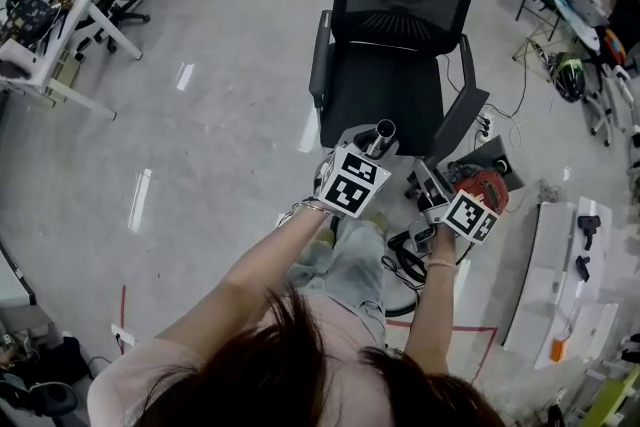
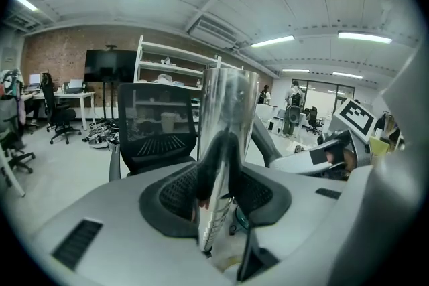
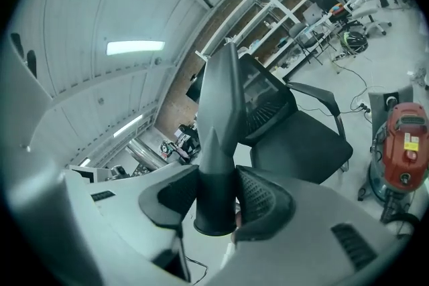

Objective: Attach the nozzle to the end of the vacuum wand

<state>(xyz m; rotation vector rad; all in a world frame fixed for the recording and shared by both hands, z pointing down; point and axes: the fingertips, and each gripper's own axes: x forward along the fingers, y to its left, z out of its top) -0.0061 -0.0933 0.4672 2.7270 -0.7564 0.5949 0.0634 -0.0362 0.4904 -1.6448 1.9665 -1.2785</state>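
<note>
closest to me, my two forearms reach out with one tool in each hand. the left gripper (image 2: 218, 177) has both jaws clamped on one shiny metal wand (image 2: 228, 117), which stands nearly upright between the ribbed pads. the right gripper (image 3: 216, 194) is clenched on one dark grey nozzle (image 3: 221, 104), pinched just above its round collar, with the tapered tip pointing up and away. the collar's mouth hangs free below the jaws, so the two parts are not joined. from the head view i count two cubes, the left marker cube (image 1: 352, 183) and the right marker cube (image 1: 470, 214), side by side and near each other. the wand's open end shows just beyond the left one. past the tools stands one black mesh office chair (image 1: 385, 45), its seat facing me. one red vacuum canister (image 1: 487, 187) sits on the floor (image 1: 220, 115) to the chair's right. farther off, the left gripper view shows one white shelving rack (image 2: 167, 63) behind the chair. at the far left of the head view there is one white desk (image 1: 60, 45).
</note>
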